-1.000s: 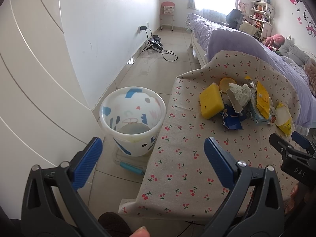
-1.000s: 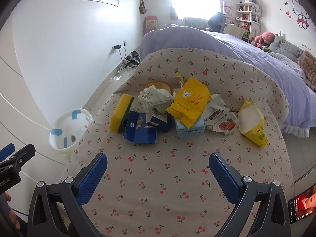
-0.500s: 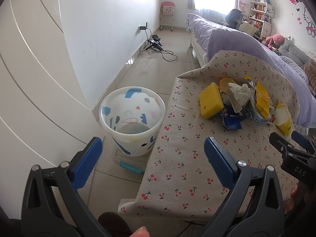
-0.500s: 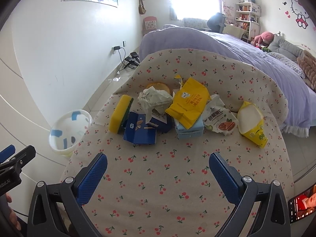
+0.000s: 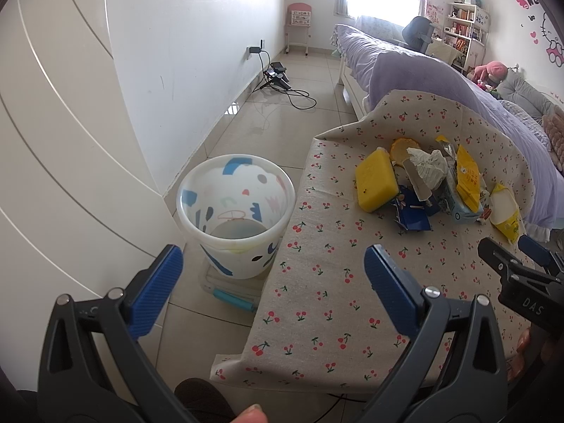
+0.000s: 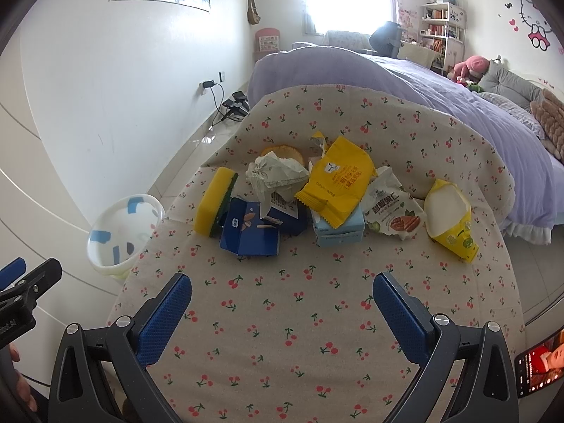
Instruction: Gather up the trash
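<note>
A: Left tool [image 5: 269, 268] and right tool [image 6: 282, 290]: both spread wide, nothing between the blue pads.

B: Progress?

A: None apparent. Bin [image 5: 235, 224] on the floor is empty; trash pile [image 6: 303, 197] remains on the counter [image 6: 282, 335] beside the bin.

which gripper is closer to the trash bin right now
Left. The left gripper hovers open just above and in front of the white bin on the floor. The right gripper is open over the tablecloth, with the bin off to its left.
</note>
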A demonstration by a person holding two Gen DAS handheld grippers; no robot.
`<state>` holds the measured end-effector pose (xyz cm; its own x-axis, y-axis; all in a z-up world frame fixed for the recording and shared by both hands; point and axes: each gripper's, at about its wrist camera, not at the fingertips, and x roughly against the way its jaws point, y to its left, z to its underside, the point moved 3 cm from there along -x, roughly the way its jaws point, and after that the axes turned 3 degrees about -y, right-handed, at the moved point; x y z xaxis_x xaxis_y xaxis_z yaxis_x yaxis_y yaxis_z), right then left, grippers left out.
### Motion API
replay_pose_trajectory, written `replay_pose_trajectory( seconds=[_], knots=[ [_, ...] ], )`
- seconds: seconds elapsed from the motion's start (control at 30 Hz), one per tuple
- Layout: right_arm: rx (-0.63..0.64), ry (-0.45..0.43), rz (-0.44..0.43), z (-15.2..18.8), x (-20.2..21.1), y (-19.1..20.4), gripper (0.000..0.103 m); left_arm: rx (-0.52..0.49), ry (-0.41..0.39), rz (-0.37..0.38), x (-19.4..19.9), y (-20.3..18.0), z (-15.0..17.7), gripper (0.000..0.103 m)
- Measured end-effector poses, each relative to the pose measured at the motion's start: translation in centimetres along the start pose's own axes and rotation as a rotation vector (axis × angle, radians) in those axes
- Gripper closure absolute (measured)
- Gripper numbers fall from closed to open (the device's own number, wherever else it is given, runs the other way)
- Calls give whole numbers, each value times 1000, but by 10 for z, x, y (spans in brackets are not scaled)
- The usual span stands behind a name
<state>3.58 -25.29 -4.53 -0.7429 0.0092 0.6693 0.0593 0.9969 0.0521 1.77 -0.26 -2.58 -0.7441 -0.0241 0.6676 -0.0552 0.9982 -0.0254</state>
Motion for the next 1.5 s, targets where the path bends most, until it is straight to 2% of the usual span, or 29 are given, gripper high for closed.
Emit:
replay_pose_trajectory(
  seconds=[1.13,1.33,1.5],
  knots=[
    [-5,-2,1,0,0,-1,0,-7,10,-2,-2,-3,2,1],
    [-32,-9,1,-4,3,-10,0,-8,28,-16,-13,-3,1,1],
    [-58,26,-11,-21,1,-25,0,-32,39,-1,-19,-6,-9,1]
  ],
)
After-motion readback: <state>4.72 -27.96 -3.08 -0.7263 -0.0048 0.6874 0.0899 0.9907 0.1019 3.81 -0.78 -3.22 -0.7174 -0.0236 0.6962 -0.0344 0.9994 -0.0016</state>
